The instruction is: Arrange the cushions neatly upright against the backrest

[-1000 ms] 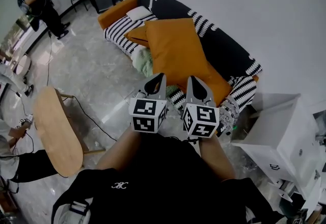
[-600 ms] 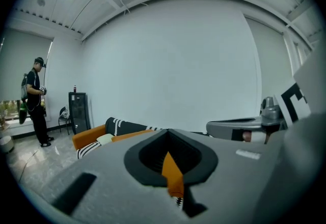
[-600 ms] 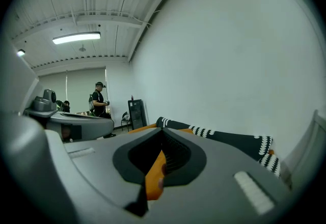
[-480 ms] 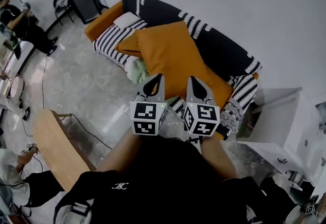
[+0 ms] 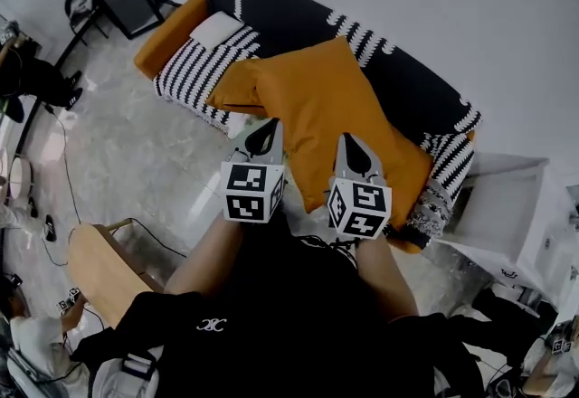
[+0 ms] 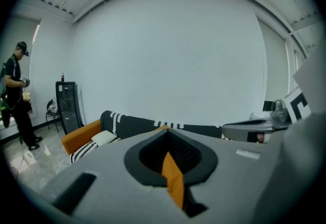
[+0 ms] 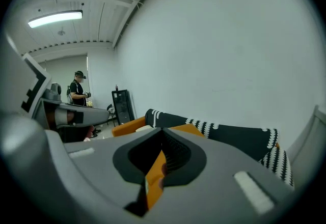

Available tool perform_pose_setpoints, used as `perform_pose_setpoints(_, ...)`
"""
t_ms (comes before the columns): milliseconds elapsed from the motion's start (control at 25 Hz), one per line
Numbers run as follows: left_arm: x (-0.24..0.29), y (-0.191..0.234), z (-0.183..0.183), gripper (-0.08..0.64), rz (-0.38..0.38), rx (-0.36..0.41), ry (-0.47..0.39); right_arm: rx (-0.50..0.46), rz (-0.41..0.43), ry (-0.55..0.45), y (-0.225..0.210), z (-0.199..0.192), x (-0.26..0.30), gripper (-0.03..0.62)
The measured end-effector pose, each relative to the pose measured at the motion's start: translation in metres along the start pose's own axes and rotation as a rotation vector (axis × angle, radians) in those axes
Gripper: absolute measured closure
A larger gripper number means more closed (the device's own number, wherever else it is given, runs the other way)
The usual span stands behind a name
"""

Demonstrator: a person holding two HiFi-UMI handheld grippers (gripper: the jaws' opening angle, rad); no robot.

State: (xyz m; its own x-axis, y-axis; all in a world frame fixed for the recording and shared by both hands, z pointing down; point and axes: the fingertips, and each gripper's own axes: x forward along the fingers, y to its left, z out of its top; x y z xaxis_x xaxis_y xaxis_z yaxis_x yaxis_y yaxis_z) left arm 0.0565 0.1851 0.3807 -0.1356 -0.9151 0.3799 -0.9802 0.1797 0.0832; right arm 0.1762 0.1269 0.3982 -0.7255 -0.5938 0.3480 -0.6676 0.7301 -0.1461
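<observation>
A pale glossy floor point(image 5: 127, 161) ran under a striped sofa point(image 5: 194, 71) set against the white wall. Nearest, the left gripper point(image 5: 262, 141) and right gripper point(image 5: 355, 155) were each clamped tight on the near edge of the big orange cushion point(image 5: 339, 102), which slanted over the seat. It looked soft, light and floppy, so pinching two well-spread edge points seemed sensible. Beyond stood the black backrest point(image 5: 407, 84).
</observation>
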Motion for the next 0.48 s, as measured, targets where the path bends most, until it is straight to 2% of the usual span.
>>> perform_pose_setpoints(200,0.04,0.075,-0.004,0.554,-0.049,-0.018,0.085,-0.031,-0.091,0.072,0.015,-0.011,0.04,0.572)
perform_pose_setpoints(480,0.104,0.137,-0.023,0.536,-0.12,0.008,0.17,0.047,-0.24,0.185,0.003,-0.052,0.066,0.524)
